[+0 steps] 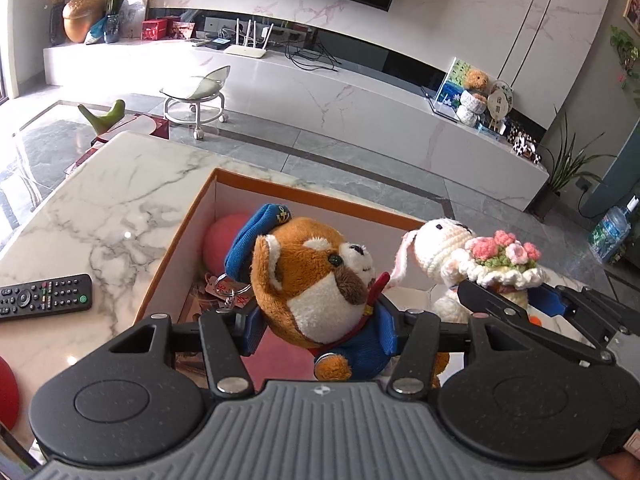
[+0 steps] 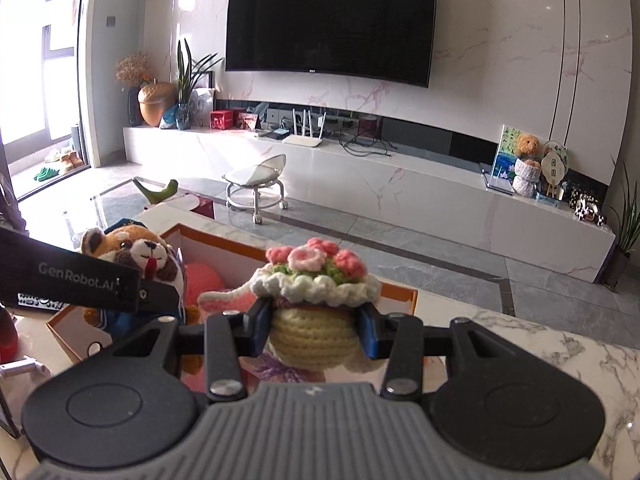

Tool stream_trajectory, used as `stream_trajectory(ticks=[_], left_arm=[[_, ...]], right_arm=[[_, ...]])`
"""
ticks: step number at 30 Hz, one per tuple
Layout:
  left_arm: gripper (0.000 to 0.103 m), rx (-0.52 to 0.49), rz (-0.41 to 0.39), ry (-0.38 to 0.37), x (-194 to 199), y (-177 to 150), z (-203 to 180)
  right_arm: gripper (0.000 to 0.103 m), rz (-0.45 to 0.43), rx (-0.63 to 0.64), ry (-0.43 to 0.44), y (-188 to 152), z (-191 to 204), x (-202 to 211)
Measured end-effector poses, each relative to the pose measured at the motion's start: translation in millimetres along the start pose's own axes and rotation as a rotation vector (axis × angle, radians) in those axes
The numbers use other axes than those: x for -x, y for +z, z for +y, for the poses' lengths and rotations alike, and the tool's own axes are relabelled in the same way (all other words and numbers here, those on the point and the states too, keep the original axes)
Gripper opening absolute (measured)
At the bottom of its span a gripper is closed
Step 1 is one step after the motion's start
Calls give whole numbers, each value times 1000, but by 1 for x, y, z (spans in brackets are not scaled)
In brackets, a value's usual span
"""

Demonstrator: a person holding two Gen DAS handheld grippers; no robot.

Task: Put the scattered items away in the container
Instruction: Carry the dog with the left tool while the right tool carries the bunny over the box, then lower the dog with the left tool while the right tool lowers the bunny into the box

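Left gripper (image 1: 320,322) jaws clamping plush fox (image 1: 316,280), right gripper (image 2: 314,330) jaws clamping crochet bunny (image 2: 316,320) (over orange box (image 1: 320,196)), "GenRobot.AI" label.

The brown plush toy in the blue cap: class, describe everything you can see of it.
The brown plush toy is a soft, furry animal with white cheeks and belly, a dark muzzle patch, a blue cap with a gold emblem, a blue outfit and a red neck piece. A key ring with a tag hangs beside its head. It tilts sideways, clamped at the body by the left gripper, above the open orange-rimmed box. Nothing else visibly touches it.
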State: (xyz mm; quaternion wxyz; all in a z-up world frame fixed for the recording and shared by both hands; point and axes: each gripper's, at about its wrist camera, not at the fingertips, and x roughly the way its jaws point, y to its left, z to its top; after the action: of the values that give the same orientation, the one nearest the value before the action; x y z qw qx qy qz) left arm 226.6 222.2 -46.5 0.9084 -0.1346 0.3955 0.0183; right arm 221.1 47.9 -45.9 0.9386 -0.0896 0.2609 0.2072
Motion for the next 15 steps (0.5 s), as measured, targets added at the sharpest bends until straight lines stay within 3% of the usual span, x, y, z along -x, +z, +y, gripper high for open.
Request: stream_trajectory(ticks=[8,15], left_arm=[[63,-70,115,-47,-35,0,-3],[63,-142,227,-99,-66,-4,-15]], right_arm=[[46,187,-25,3,6,-16,-61],[46,263,-18,-1,-1,-20,-90]])
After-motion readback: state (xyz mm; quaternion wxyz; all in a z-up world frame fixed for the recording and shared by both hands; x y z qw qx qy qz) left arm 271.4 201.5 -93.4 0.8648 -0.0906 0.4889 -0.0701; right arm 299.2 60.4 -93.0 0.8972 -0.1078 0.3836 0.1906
